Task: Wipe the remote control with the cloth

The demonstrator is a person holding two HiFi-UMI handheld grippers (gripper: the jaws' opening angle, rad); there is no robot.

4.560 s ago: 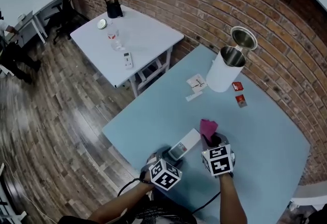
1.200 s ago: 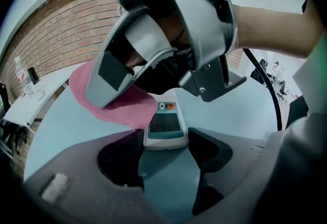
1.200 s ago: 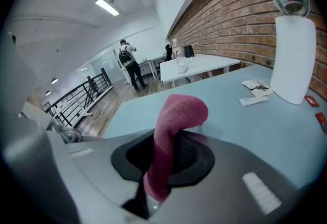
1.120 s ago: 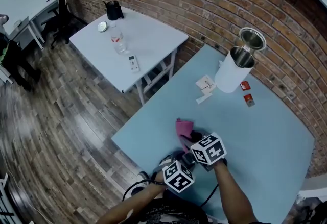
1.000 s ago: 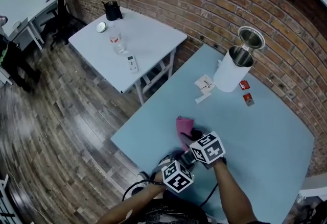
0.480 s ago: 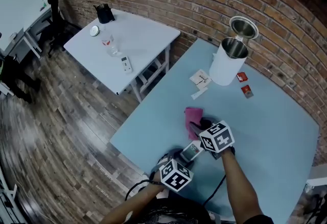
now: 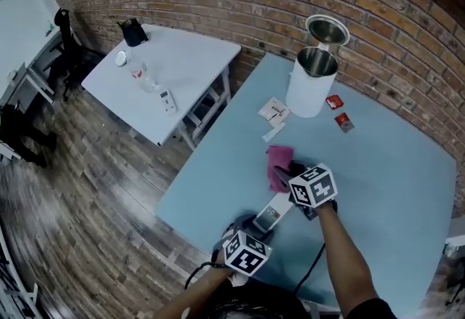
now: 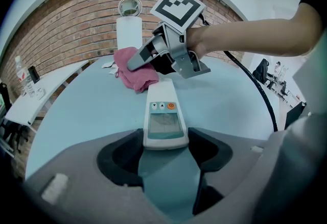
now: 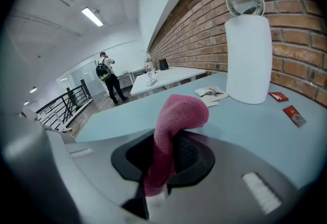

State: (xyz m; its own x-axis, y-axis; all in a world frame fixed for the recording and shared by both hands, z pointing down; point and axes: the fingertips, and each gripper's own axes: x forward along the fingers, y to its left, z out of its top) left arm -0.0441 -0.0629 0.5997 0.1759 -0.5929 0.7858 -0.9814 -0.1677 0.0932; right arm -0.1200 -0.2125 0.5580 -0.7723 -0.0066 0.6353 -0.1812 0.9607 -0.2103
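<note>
Pink terry cloth (image 9: 176, 116) stands pinched in the right tool (image 7: 289, 178), whose jaws are closed tight on its lower part. The free end rises and flops forward in a loop. The left tool (image 8: 164, 154) has its jaws set wide and clamped on the sides of the near end of the white remote control (image 8: 164, 116), screen and buttons facing up. The remote reaches away from it over the pale blue desk (image 7: 385, 165), close to the desk's near edge, and its far end meets the bunched cloth under the right tool. Farther back on the desk a tall white bin (image 7: 309, 85) stands with its lid open, with a few paper slips (image 7: 275, 111) and two red packets (image 7: 333, 101) beside it.
</note>
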